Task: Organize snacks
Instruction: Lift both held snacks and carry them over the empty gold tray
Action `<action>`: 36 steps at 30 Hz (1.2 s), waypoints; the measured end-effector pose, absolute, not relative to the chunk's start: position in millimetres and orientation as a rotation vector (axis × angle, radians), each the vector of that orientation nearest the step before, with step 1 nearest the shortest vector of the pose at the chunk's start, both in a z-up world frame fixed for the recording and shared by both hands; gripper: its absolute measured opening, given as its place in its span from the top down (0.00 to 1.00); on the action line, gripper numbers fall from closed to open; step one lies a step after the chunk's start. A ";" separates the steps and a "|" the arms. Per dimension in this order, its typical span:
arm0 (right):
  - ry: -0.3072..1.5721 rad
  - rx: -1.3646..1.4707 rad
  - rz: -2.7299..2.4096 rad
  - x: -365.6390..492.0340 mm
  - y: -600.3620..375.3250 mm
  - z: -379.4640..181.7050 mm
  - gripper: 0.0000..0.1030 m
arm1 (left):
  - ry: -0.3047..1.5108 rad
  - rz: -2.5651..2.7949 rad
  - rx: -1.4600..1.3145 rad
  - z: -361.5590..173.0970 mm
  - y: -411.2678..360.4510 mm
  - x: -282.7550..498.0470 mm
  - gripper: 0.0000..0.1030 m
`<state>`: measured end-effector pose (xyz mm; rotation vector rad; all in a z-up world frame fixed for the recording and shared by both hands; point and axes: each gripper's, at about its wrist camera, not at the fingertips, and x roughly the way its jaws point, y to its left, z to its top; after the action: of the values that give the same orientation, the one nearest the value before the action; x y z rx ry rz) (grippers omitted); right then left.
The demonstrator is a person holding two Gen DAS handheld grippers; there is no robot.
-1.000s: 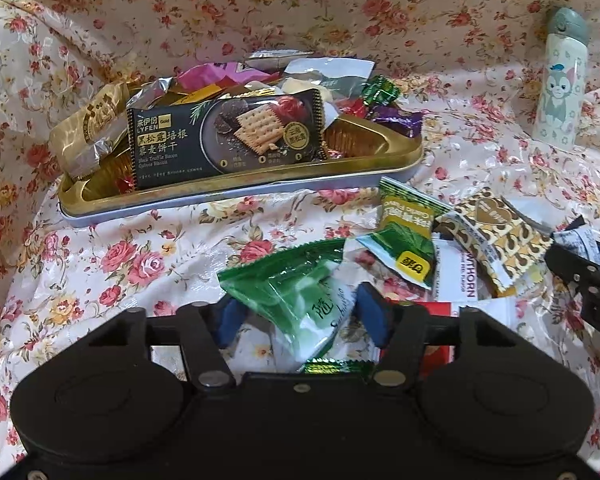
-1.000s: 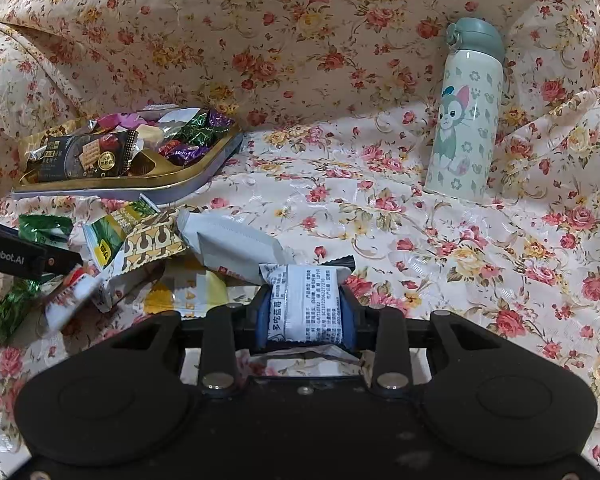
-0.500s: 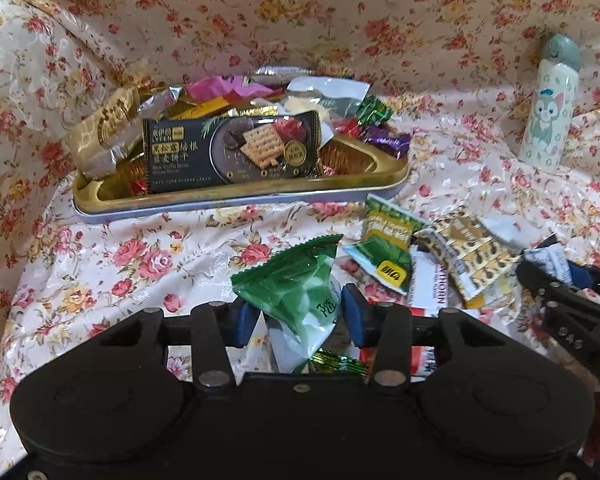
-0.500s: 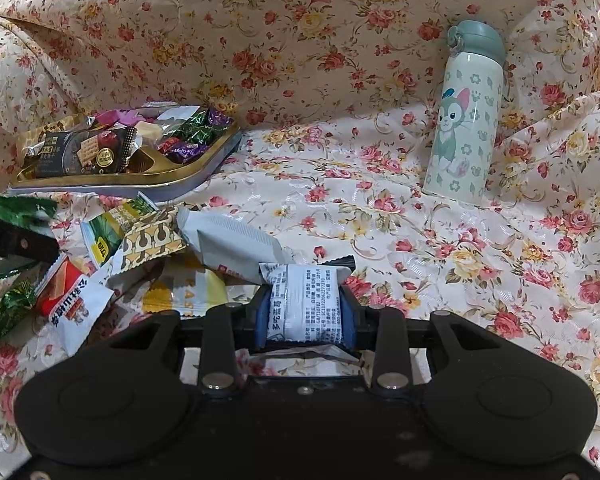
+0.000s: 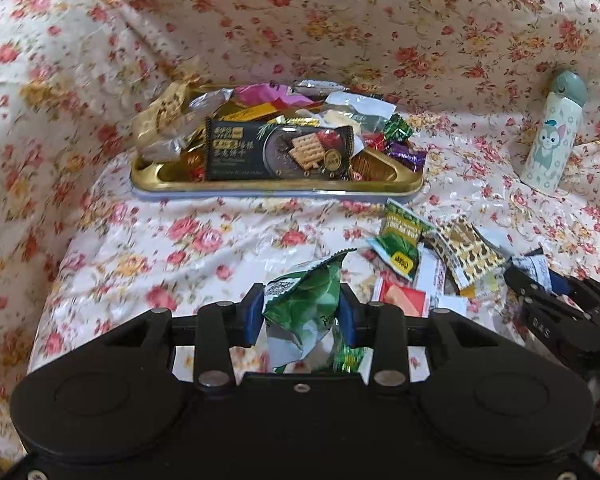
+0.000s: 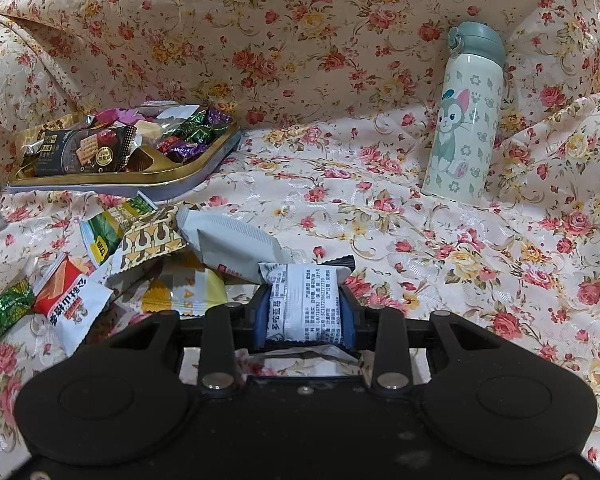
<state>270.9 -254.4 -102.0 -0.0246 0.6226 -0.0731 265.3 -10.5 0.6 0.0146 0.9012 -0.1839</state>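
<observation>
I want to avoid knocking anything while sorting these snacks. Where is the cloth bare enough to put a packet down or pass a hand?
Bare floral cloth lies between the loose packet pile and the bottle, and in front of the bottle. Another bare patch lies in front of the gold tray, beside the pile. Crowded: the tray itself and the pile.

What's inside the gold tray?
The gold tray holds a black cracker packet, a gold packet and purple candies. Whatever lies under the packets is covered.
</observation>
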 end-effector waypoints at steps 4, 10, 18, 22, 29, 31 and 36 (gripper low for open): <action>0.622 -0.025 -0.073 270.9 -254.4 -102.0 0.65 | 0.918 -0.197 -0.030 7.3 -3.3 248.4 0.55; 0.622 -0.027 -0.075 271.0 -254.4 -101.8 0.66 | 0.928 -0.211 -0.064 13.9 1.5 217.2 0.55; 0.621 -0.022 -0.077 271.0 -254.8 -101.5 0.66 | 0.961 -0.230 -0.108 12.6 8.1 174.1 0.55; 0.621 -0.029 -0.082 270.8 -254.2 -101.4 0.66 | 0.982 -0.237 -0.128 8.9 10.3 153.0 0.55; 0.622 -0.048 -0.086 269.7 -252.8 -100.8 0.66 | 1.022 -0.246 -0.147 -0.9 11.0 121.2 0.55; 0.624 -0.056 -0.086 269.5 -252.1 -100.5 0.65 | 1.029 -0.241 -0.149 -3.8 11.1 113.9 0.55; 0.641 -0.103 -0.090 268.2 -247.4 -97.7 0.66 | 1.034 -0.222 -0.152 -8.5 14.2 97.6 0.55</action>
<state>268.2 -247.4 -97.7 -0.1032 0.6409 -0.0897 97.6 14.2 -8.5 -0.1520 1.0344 -0.2220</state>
